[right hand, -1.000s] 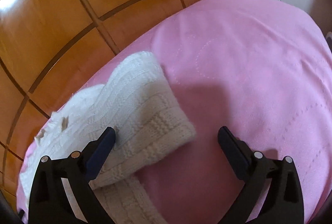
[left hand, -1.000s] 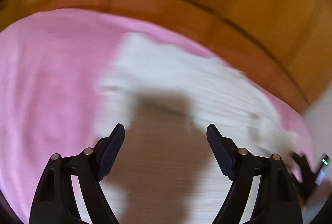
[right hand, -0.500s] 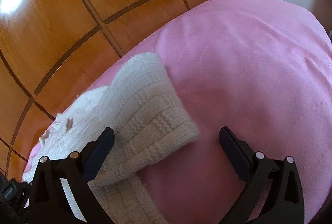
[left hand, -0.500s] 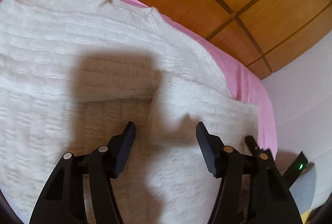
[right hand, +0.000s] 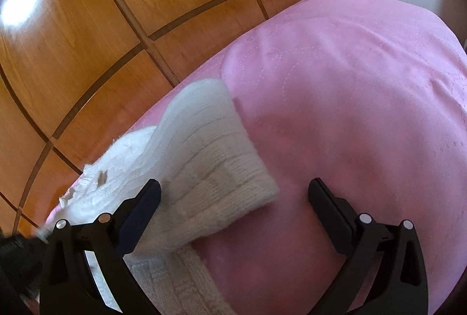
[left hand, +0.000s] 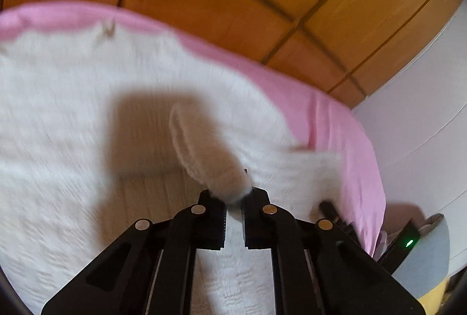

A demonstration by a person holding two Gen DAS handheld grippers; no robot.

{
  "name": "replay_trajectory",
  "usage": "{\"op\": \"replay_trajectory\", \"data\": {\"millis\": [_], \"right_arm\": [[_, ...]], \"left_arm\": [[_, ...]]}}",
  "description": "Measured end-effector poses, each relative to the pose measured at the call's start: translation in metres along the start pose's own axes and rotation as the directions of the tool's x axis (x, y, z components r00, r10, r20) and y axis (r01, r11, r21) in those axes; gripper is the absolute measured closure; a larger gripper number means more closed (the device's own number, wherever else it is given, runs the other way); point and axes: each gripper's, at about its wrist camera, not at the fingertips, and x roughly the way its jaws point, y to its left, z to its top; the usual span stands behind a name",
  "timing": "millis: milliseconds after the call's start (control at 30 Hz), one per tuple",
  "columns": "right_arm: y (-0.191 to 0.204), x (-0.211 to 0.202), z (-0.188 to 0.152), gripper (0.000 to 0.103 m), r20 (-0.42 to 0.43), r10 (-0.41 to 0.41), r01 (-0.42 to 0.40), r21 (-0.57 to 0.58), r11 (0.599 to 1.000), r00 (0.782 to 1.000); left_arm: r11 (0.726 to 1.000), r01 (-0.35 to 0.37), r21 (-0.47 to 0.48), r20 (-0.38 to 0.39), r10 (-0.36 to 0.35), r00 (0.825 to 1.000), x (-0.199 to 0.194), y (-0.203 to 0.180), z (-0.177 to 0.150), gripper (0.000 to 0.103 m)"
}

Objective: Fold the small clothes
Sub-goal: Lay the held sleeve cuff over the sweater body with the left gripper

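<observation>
A white knitted sweater lies spread on a pink blanket. My left gripper is shut on a pinched ridge of the sweater's knit, which stands up between its fingers. In the right wrist view the sweater's sleeve lies folded over the body, its cuff end on the pink blanket. My right gripper is open and empty, hovering over the sleeve's cuff, with its left finger above the knit.
Orange wooden panels with dark seams rise behind the bed. A white wall stands at the right. The other gripper, with a green light, shows at the blanket's right edge.
My left gripper has closed on the sweater and pinched up a fold of knit. My right gripper stays open and has barely moved.
</observation>
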Motion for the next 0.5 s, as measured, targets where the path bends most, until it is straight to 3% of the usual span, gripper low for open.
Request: {"op": "replay_trajectory", "data": {"millis": [100, 233, 500], "right_arm": [[0.0, -0.001, 0.001, 0.002, 0.003, 0.007, -0.007, 0.002, 1.0, 1.0], [0.001, 0.0, 0.002, 0.002, 0.001, 0.008, -0.008, -0.001, 1.0, 1.0], [0.008, 0.004, 0.002, 0.002, -0.018, 0.007, -0.008, -0.036, 0.999, 1.0]], "left_arm": [[0.999, -0.042, 0.021, 0.097, 0.04, 0.994, -0.028, 0.004, 0.021, 0.097], [0.991, -0.131, 0.015, 0.202, 0.125, 0.971, -0.061, 0.028, 0.04, 0.097], [0.962, -0.259, -0.083, 0.238, 0.271, 0.933, -0.089, 0.101, 0.04, 0.097]]}}
